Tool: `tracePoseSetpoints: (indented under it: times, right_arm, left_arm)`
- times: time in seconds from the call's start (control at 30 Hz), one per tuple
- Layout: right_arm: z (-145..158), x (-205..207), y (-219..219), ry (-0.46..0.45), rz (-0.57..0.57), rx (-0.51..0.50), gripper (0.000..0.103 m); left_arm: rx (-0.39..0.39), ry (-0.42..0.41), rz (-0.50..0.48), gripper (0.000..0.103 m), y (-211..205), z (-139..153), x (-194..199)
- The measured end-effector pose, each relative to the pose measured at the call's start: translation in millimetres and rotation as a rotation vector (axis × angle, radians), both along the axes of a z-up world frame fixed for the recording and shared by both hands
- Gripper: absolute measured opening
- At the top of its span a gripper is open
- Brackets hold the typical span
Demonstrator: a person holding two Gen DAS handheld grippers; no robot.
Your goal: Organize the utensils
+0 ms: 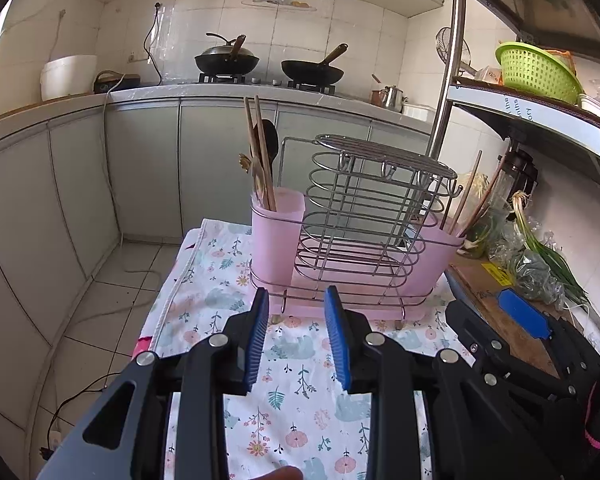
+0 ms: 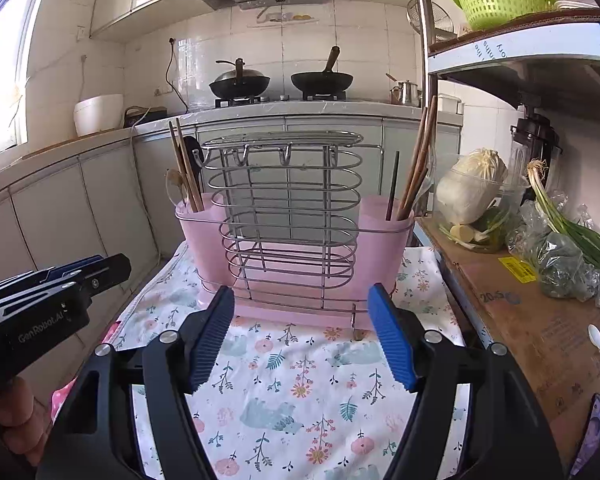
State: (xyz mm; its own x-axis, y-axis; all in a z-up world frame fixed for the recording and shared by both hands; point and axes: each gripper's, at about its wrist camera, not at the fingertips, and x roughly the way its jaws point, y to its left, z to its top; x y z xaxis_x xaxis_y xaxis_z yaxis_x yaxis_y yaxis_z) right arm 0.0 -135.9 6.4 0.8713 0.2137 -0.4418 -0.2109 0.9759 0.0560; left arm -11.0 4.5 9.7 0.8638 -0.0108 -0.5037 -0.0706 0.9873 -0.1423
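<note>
A pink utensil holder with a wire rack in its middle stands at the far end of a floral cloth. Its left cup holds wooden chopsticks, a wooden spoon and a dark ladle. Its right cup holds more chopsticks. My left gripper is open just short of the holder's base, with nothing between its fingers. My right gripper is wide open and empty in front of the rack, to the right of the left one.
A cardboard box lies along the right with a white spoon, bagged greens and a bowl with a cabbage. A metal shelf post rises behind. The cloth's left edge drops to the tiled floor.
</note>
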Motion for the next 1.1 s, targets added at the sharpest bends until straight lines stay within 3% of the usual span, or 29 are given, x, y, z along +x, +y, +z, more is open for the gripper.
tracePoseSetpoints:
  times: [1.1]
  right_arm:
    - [9,-22,-4,-0.035,-0.010,0.017,0.070]
  left_arm:
    - [0.015,-0.034,-0.027,0.028,-10,11,-25]
